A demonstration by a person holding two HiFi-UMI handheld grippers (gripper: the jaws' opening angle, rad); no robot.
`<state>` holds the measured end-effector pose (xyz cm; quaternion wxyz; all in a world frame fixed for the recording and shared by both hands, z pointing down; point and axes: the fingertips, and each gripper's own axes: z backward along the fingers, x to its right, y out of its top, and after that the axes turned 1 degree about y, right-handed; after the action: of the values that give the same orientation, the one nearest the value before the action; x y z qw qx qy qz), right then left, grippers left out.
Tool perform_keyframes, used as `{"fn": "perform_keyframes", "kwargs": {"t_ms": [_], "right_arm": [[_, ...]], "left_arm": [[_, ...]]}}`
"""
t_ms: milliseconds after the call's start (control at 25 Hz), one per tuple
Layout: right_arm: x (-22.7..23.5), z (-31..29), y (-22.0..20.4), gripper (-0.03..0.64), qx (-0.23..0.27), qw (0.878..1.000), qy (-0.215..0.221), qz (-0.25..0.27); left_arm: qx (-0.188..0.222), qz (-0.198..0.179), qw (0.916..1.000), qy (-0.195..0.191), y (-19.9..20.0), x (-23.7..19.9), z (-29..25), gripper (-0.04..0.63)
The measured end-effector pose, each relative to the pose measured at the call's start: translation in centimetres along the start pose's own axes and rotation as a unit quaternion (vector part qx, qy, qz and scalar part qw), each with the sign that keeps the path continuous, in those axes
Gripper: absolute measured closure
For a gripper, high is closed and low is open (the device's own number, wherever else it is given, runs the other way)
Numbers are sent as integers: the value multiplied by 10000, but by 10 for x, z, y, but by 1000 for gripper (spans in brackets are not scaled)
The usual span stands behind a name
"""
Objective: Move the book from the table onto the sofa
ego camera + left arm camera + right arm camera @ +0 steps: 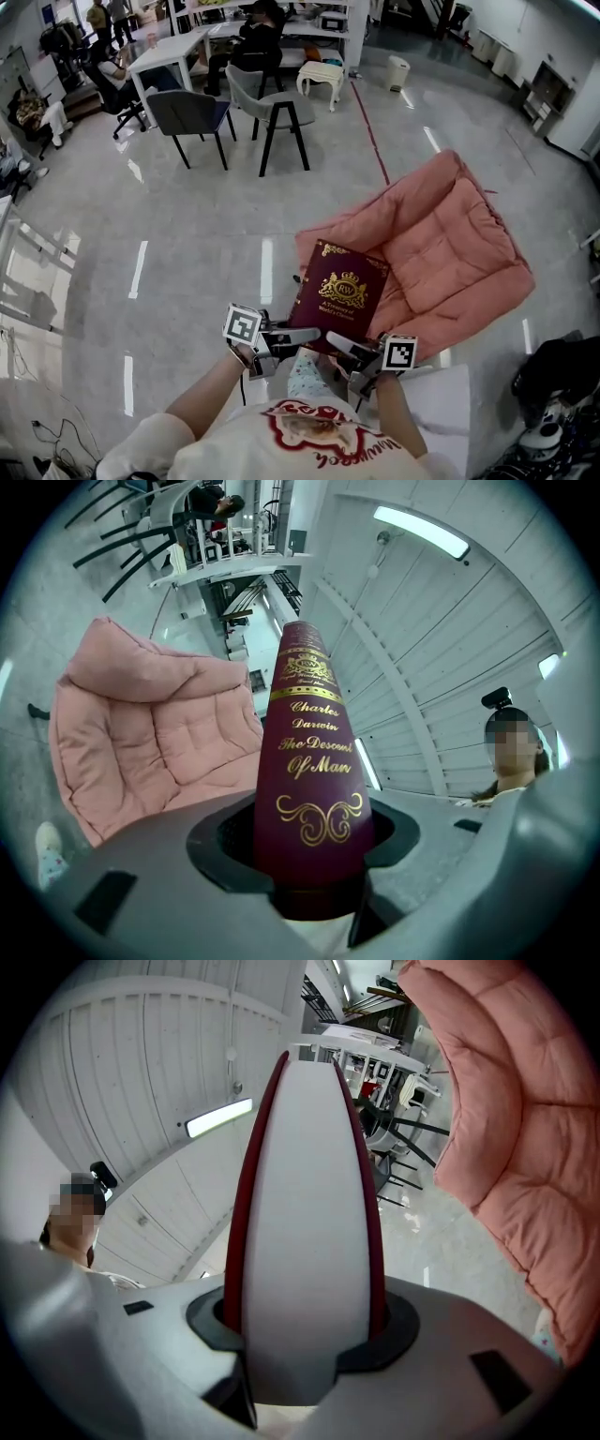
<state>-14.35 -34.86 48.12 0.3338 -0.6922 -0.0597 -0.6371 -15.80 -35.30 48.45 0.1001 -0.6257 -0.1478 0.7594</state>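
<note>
Two grippers share the load: the left gripper (302,335) is clamped on the spine side and the right gripper (345,349) on the page edge, both at the near end, likely to hold the maroon book (342,292) flat. It hangs at lower centre, overlapping the pink sofa's (450,234) near edge, apparently ready for lowering.

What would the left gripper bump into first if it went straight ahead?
The left gripper is shut on the book, so that comes first. Beyond the book, the pink sofa is probably next, though it sits slightly aside and depth is unclear.
</note>
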Motion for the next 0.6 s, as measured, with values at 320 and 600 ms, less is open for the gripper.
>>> {"fn": "perform_keyframes", "kwargs": {"t_ms": [320,600], "right_arm": [[23,-3,111,396,175,9998,-120,54],[49,-1,132,396,401,9989,-229,98]], "left_arm": [[-151,-2,9999,-52,100,-25,-49,364],[-353,73,9991,-216,117,-51,-62,364]]}}
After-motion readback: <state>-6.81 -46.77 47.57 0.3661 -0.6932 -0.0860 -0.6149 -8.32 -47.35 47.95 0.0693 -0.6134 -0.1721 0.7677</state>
